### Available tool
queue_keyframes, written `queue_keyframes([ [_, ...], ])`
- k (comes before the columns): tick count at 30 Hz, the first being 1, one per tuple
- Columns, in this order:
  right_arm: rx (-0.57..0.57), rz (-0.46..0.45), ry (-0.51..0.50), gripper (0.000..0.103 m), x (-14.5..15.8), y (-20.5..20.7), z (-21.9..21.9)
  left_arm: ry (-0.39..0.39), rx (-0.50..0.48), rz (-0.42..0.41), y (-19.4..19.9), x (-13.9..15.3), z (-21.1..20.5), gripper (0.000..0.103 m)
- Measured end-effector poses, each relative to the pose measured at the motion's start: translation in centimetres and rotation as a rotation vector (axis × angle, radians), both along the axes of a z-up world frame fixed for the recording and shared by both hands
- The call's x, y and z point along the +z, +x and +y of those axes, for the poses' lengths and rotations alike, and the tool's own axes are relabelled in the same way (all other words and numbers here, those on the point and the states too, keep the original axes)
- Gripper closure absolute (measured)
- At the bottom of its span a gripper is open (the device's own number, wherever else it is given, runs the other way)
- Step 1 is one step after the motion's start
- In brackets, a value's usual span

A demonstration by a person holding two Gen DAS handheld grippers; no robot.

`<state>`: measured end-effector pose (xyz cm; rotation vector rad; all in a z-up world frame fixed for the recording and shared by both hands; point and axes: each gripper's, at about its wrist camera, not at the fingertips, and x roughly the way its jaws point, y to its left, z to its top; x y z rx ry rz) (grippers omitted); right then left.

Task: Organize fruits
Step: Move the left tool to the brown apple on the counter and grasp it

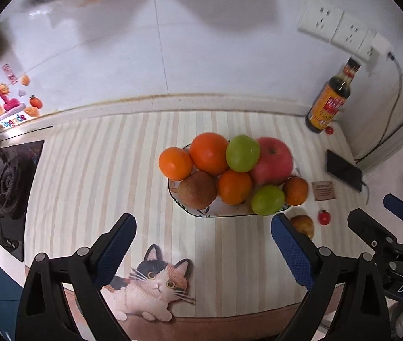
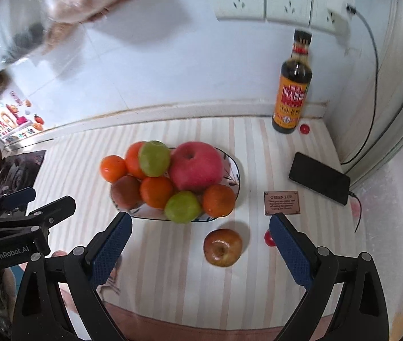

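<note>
Piled high at frame centre: plate of fruit. Lay alone below it, lower centre: small apple. Hovered with jaws released, grasping nothing: left gripper, right gripper.

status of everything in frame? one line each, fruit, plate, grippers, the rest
plate: piled with fruit
big red apple: on the plate
small apple: loose on the cloth, off the plate
cherry tomato: loose on the cloth
sauce bottle: upright, capped
phone: flat, screen dark, cable attached
left gripper: open, empty
right gripper: open, empty
</note>
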<state>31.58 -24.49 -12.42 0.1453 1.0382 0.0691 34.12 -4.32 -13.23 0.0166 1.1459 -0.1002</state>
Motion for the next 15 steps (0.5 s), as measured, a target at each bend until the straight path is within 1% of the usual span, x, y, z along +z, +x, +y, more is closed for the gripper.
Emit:
queue_keyframes([
  [8,0.008,-0.045,0.008,0.003,3.6,-3.8,1.1,-0.021,-0.01,-0.06,-3.3,3.7,0.4,0.006],
  [15,0.001,-0.062,0.02,0.003,5.1,-6.5,1.9,-0.013,-0.029,-0.1,-5.6,5.4,0.6,0.006],
])
